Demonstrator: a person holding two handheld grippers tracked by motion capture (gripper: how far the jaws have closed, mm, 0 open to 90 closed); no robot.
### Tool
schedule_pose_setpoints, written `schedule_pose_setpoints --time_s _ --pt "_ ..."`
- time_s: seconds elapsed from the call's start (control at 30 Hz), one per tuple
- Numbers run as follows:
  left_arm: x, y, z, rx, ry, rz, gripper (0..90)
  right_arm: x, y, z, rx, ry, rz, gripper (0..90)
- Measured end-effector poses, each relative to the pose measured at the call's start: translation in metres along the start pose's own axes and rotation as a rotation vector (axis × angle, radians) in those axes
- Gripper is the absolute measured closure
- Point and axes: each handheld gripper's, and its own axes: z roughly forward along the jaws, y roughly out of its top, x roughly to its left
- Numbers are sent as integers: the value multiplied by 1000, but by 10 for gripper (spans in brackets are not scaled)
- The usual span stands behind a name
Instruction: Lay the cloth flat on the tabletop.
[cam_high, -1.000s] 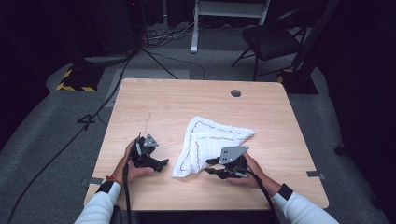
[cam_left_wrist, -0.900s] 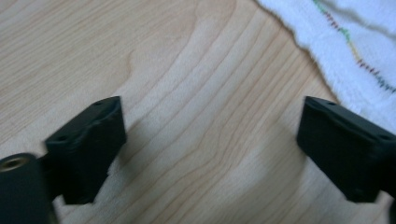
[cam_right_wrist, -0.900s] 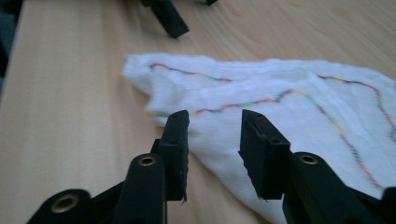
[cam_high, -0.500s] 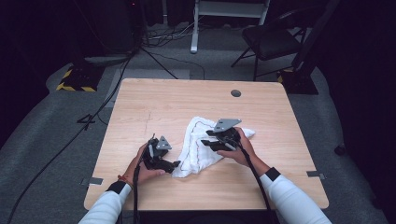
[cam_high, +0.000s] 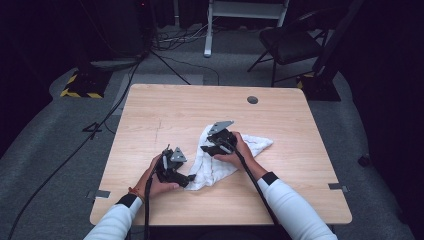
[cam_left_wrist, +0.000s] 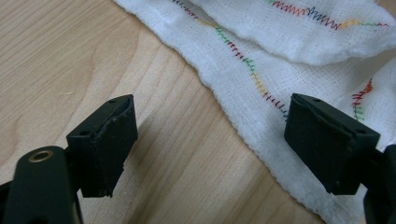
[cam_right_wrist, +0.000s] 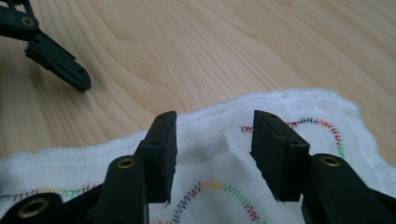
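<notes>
A white cloth (cam_high: 250, 144) with multicoloured stitching lies crumpled at the middle of the wooden table (cam_high: 175, 110). My left gripper (cam_high: 189, 178) rests at the cloth's near left edge. In the left gripper view the left gripper (cam_left_wrist: 210, 130) stands open after closing a little, with the cloth's hem (cam_left_wrist: 261, 135) lying loose between the jaws. My right gripper (cam_high: 207, 149) is over the cloth's left part, pointing left. Its jaws have just been opening; the right gripper (cam_right_wrist: 212, 140) hovers open above the cloth (cam_right_wrist: 289, 109), pinching nothing.
A round cable hole (cam_high: 252, 100) sits near the table's far edge. Tape marks (cam_high: 101, 194) are at the near left side. A chair (cam_high: 290, 42) and floor cables stand beyond the table. In the right gripper view one jaw of the left gripper (cam_right_wrist: 56, 56) lies on bare wood.
My right gripper has moved from the cloth's near right corner away and leftward across the cloth, and its jaws have widened. My left gripper shifted right up to the cloth's edge.
</notes>
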Motion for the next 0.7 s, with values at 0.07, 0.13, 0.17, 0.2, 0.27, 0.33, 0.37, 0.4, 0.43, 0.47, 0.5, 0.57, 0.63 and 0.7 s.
schedule_pose_setpoints --time_s 0.07,0.13,0.17,0.2,0.27,0.33,0.37,0.4,0.43,0.47,0.5,0.57,0.63,0.7 --pt "1 -1 0 -3 -6 8 167 -1 -2 5 20 -2 3 514" --pt "1 -1 0 -9 -5 8 165 -3 -5 11 34 8 29 528" --pt "1 -2 0 -14 -5 7 165 -4 -7 13 37 16 46 533" --pt "1 -2 0 -17 -4 7 165 -4 -9 13 25 12 56 554" --pt "1 -4 0 -32 -4 11 166 -2 -11 11 19 7 42 651" --pt "1 -5 0 -39 -4 11 165 -2 -11 10 18 5 41 698" --pt "1 -5 0 -39 -3 9 166 -2 -11 9 18 2 37 732" --pt "1 -5 0 -39 -3 8 166 -3 -12 8 18 -2 29 761" --pt "1 -6 0 -39 -2 8 166 -3 -13 7 19 -5 20 786" --pt "1 -6 0 -40 -2 9 166 -3 -13 6 18 -11 14 808" --pt "1 -6 0 -42 -2 10 166 -3 -13 5 17 -11 9 814" --pt "1 -6 0 -43 -2 10 166 -2 -13 -1 0 -25 -16 842" --pt "1 -6 0 -43 -3 12 166 -2 -13 -3 -4 -26 -21 846" --pt "1 -6 0 -45 -4 11 166 -2 -12 -9 -18 -27 -24 851"
